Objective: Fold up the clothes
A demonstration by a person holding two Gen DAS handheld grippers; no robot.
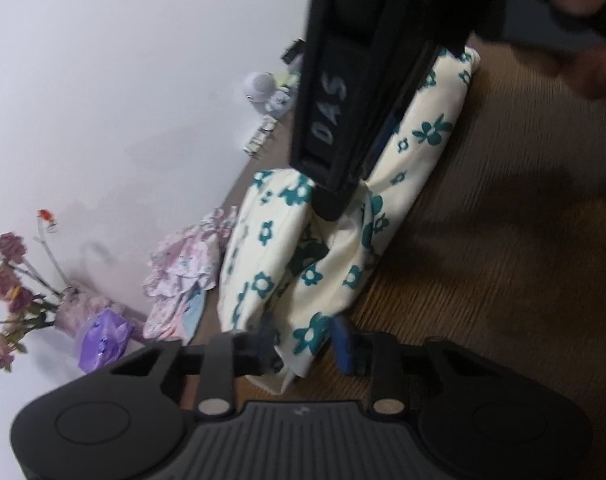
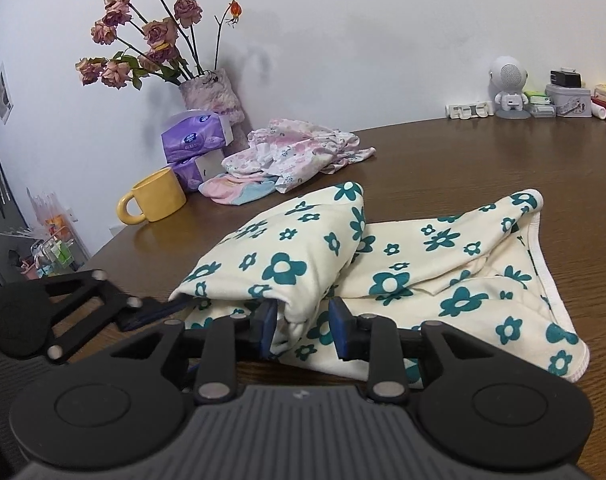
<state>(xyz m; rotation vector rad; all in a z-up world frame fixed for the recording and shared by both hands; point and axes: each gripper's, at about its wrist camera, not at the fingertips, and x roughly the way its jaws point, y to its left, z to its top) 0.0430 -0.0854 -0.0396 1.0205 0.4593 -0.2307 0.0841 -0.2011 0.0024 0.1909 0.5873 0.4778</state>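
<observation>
A cream cloth with teal flowers (image 1: pixel 263 272) (image 2: pixel 423 264) lies bunched in loose folds on the brown wooden table (image 2: pixel 463 152). In the left wrist view my left gripper (image 1: pixel 305 344) has a thick fold of the cloth filling the gap between its blue pads, so it is shut on it. From the right wrist view its tips (image 2: pixel 167 308) reach under the cloth's near left edge. My right gripper (image 2: pixel 303 328) has its jaws apart around a rounded fold end, and the right pad stands clear of it. Its black finger tip (image 1: pixel 335 208) rests in the creased middle of the cloth.
A pile of pink printed garments (image 2: pixel 299 148) lies behind the cloth. A yellow mug (image 2: pixel 159 196), purple tissue packs (image 2: pixel 195 136) and a vase of dried roses (image 2: pixel 211 92) stand at the back left. A white robot figure (image 2: pixel 507 88) and tins (image 2: pixel 567 96) line the far right wall.
</observation>
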